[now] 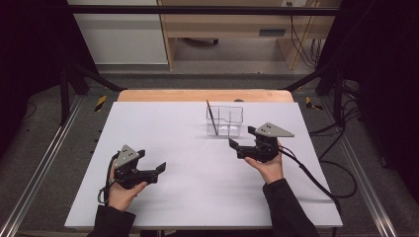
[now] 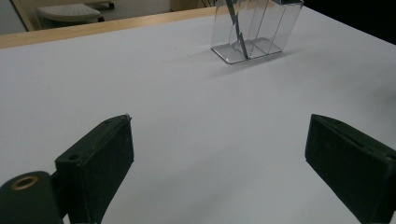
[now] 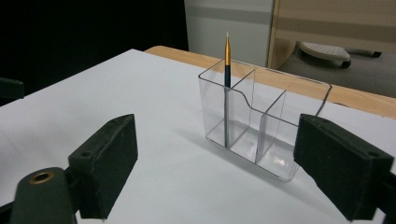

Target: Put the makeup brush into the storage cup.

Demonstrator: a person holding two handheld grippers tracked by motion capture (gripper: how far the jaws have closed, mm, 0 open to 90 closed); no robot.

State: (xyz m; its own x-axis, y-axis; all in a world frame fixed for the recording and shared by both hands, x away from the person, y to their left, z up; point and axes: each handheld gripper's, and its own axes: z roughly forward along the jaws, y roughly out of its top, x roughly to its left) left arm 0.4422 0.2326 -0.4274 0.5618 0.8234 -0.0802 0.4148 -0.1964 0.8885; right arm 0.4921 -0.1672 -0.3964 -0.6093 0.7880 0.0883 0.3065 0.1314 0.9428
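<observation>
Two grippers were in my hands, and both had nothing in them. Item one, my right gripper [image 1: 240, 141]: jaws spread wide with only bare table between them, held just short of the clear organizer [image 1: 225, 121] and aimed at it, which I judge suited a tool that had let go of its load and needed room to clear the container's walls. Item two, my left gripper [image 1: 157, 170]: jaws likewise wide apart, parked low over the near left part of the table, well apart from the container, probably kept there so it would not get in the right hand's way. Item three, the clear organizer [image 3: 261, 126]: three compartments, standing upright toward the far middle of the white table [image 1: 197, 197]. Item four, the pen [image 3: 227, 88]: dark barrel, gold upper section, tip up, standing in the organizer's end compartment and leaning against its wall; the narrow cell is what kept it nearly upright. The other two compartments [image 3: 273, 140] were empty, left free for further pieces, I suppose.
</observation>
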